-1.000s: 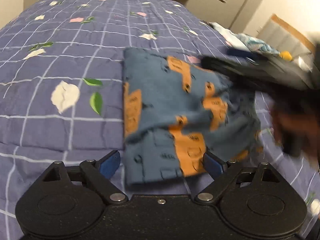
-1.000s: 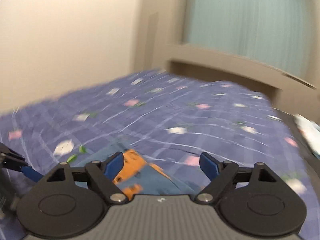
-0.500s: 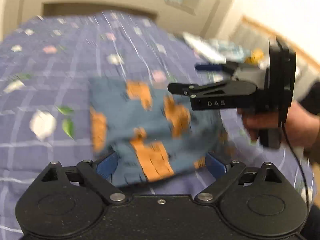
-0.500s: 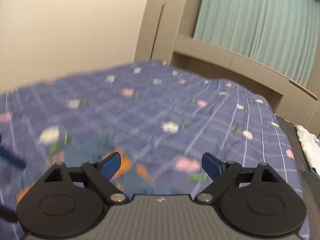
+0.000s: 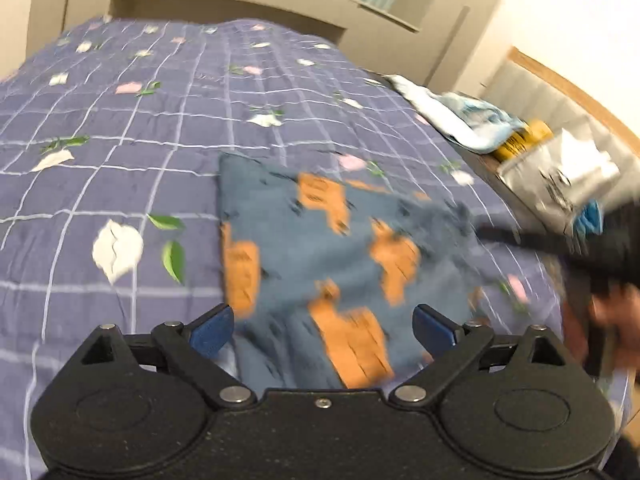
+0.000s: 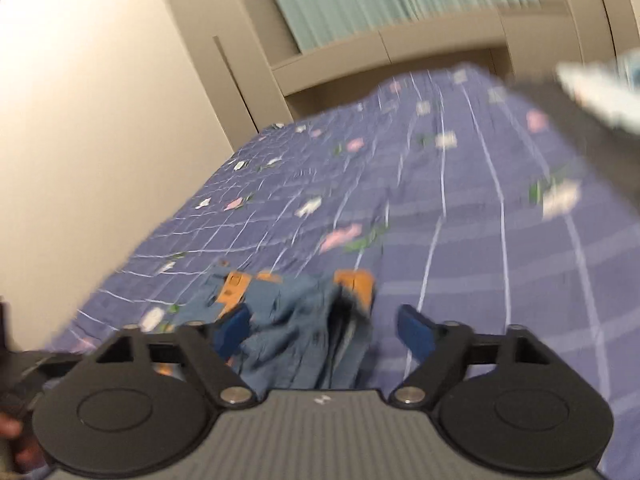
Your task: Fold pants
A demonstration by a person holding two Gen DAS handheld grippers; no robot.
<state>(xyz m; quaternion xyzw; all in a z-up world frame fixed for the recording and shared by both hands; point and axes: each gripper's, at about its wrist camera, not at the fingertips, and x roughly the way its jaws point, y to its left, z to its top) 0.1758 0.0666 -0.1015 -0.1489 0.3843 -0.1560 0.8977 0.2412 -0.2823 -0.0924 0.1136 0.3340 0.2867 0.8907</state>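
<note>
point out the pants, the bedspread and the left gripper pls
pants [image 5: 304, 240]: left wrist view, blue fabric mid-panel.
bedspread [image 5: 120, 160]: left wrist view, bare purple checked area left of the pants.
left gripper [image 5: 322, 332]: left wrist view, midway between its blue fingertips.

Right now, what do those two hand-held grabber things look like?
Both look alike: a flat black body with two round discs, black linkage arms on silver rivets, and two blue finger pads. The left gripper has a speckled plain black base; the right gripper has a grey ribbed base with a small white mark. No sleeve shows clearly.
</note>
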